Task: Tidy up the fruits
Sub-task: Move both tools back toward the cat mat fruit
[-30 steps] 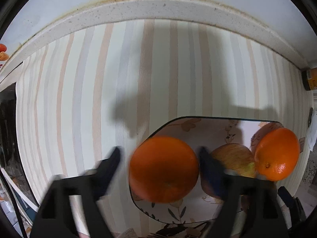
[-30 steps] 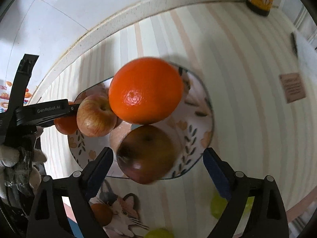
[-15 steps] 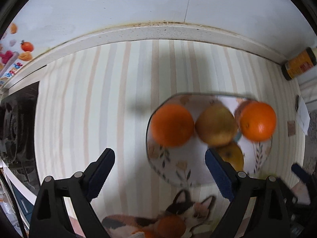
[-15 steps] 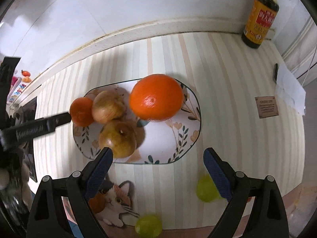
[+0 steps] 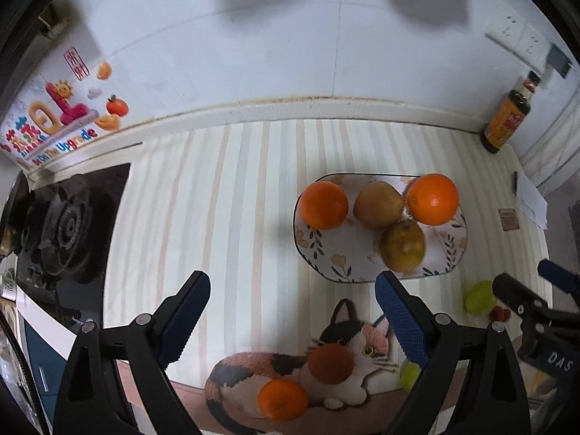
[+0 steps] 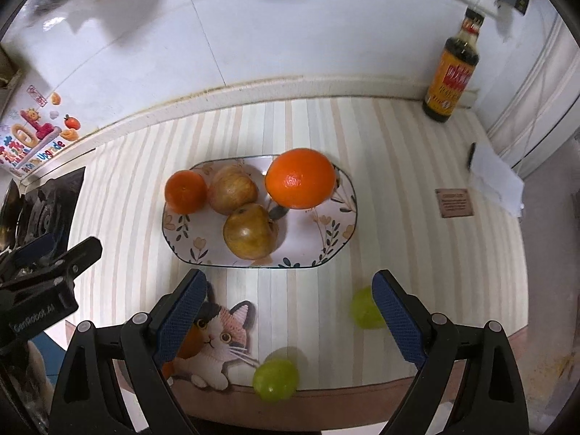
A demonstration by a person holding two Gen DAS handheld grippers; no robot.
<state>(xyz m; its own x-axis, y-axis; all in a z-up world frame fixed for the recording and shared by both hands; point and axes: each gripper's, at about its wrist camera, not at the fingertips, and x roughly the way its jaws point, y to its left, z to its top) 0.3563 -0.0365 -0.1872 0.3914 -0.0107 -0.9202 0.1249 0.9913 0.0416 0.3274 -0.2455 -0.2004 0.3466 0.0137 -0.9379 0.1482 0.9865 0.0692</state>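
A floral plate (image 5: 340, 268) (image 6: 326, 243) holds two oranges (image 5: 324, 204) (image 5: 432, 199) and two brownish apples (image 5: 378, 207) (image 5: 403, 245). In the right wrist view the same fruit shows as a small orange (image 6: 185, 192), a large orange (image 6: 300, 177) and two apples (image 6: 233, 194) (image 6: 250, 232). My left gripper (image 5: 291, 320) is open and empty, raised in front of the plate. My right gripper (image 6: 288, 317) is open and empty, also in front of it. Loose on the counter lie two oranges (image 5: 282, 398) (image 5: 330, 364) and two green fruits (image 6: 275, 378) (image 6: 366, 308).
A cat-shaped mat (image 5: 282, 366) lies at the counter's front edge. A gas hob (image 5: 65, 224) is at the left. A sauce bottle (image 6: 451, 72) stands at the back right, near a small card (image 6: 455, 203) and white paper (image 6: 494, 177). A small red thing (image 5: 500, 313) lies by one green fruit.
Both grippers have pulled back and up from the plate, so the fruit looks smaller. The left gripper's orange now rests on the plate's left end. More of the counter shows.
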